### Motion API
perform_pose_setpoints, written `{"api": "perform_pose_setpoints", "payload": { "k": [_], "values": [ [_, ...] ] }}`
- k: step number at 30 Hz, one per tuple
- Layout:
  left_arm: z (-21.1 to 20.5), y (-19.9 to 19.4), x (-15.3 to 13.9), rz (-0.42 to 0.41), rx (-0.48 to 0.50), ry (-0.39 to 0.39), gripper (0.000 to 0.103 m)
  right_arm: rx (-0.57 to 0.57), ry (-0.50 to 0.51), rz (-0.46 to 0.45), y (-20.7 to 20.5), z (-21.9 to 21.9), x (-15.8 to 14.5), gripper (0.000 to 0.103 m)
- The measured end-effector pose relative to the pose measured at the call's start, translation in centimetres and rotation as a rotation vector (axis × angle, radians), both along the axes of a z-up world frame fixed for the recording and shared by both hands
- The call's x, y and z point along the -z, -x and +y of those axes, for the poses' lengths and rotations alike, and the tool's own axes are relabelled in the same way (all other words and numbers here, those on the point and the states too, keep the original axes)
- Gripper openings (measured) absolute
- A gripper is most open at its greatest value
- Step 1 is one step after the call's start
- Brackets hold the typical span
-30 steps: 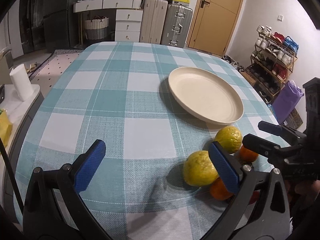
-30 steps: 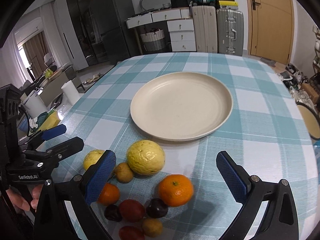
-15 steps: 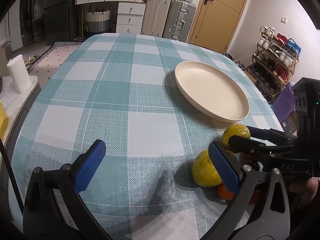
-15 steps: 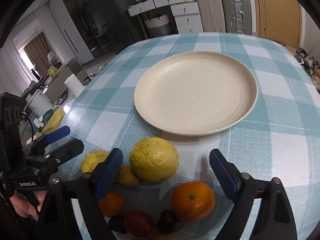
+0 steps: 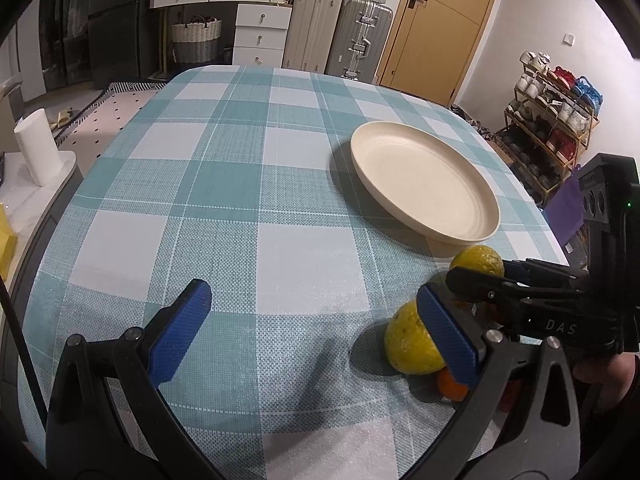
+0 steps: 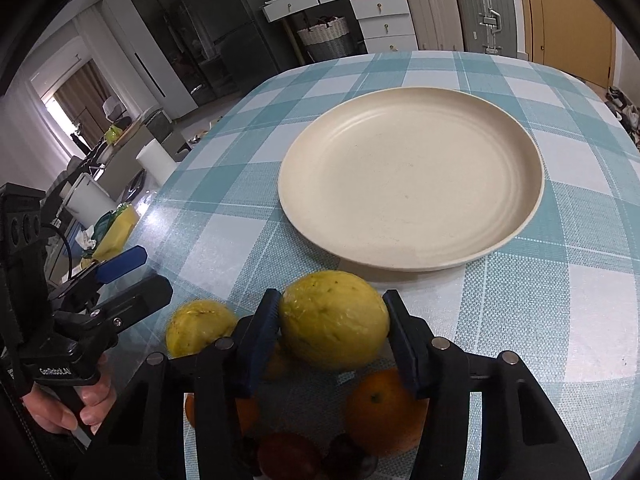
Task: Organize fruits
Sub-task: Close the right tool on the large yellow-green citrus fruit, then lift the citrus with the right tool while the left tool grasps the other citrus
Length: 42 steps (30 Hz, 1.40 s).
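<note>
The big yellow fruit is squeezed between the right gripper fingers, just before the plate. It could be squashed or dropped. The left gripper fingers are kept apart.

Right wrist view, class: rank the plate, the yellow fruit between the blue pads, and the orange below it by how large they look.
1. plate, clearly the largest.
2. yellow fruit.
3. orange, partly hidden by the right gripper and nearer the camera, so its place below the yellow fruit is unsure.
</note>
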<state>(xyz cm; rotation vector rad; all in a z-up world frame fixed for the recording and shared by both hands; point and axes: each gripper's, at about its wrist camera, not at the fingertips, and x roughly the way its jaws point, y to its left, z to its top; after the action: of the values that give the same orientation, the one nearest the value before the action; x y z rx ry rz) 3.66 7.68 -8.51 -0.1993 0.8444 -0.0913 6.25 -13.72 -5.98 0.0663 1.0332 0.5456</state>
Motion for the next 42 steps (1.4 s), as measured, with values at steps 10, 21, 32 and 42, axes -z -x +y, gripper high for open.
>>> {"api": "perform_pose_setpoints", "payload": {
  "k": [10, 21, 32, 42],
  "values": [
    [-0.4, 0.2, -0.3, 0.006, 0.002, -0.012, 0.102, 0.018, -0.028, -0.031, 0.4, -1.0, -0.5, 0.053],
    [-1.9, 0.3, -0.5, 0.035, 0.056, 0.016, 0.102, 0.023, -0.067, -0.084, 1.2, -2.1, -2.1, 0.052],
    [-4.3, 0.0, 0.1, 0.082, 0.116, 0.0, 0.102, 0.034, -0.087, -0.111, 1.7, -3.4, -2.9, 0.053],
    [-4.5, -0.3, 1.1, 0.127, 0.152, 0.064, 0.083, 0.039, -0.102, -0.114, 1.9, -4.1, -2.9, 0.052]
  ]
}}
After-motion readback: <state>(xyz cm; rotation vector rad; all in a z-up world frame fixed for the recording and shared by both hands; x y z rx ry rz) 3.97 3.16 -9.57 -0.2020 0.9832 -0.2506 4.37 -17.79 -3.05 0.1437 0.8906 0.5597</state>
